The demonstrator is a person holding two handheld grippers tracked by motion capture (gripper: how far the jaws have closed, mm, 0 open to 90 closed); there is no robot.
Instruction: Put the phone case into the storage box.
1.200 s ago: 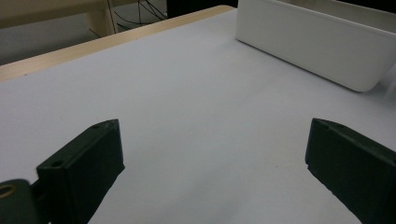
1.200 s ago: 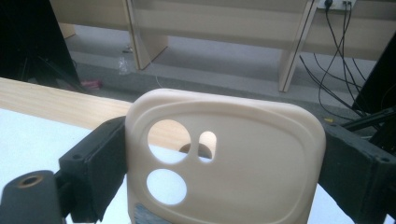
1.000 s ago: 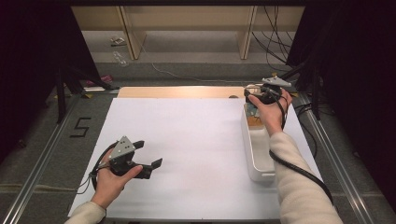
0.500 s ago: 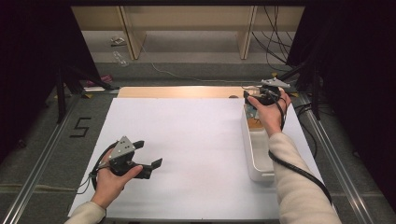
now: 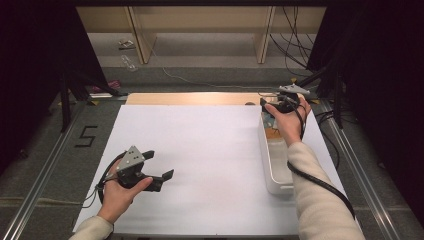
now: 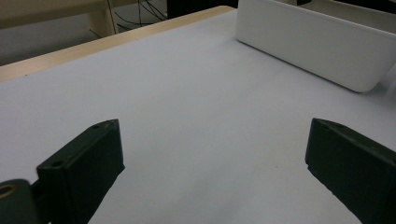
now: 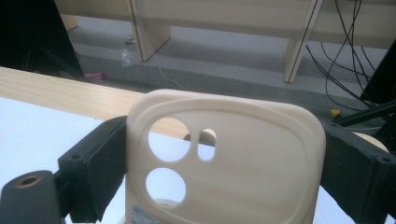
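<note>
White sheet (image 5: 200, 160) over table, centre frame; right gripper (image 7: 224, 154) clamps smooth cream phone case (image 7: 243, 154) above white bin (image 5: 272, 165); left gripper (image 5: 156, 167) gapes wide, empty.

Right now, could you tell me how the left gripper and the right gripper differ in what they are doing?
The left gripper has its jaws wide open with nothing between them; the right gripper is shut on a cream phone case. The left gripper sits low over the white table sheet, near the person; the right gripper is at the far end of the white bin. Both are hand-held.
</note>
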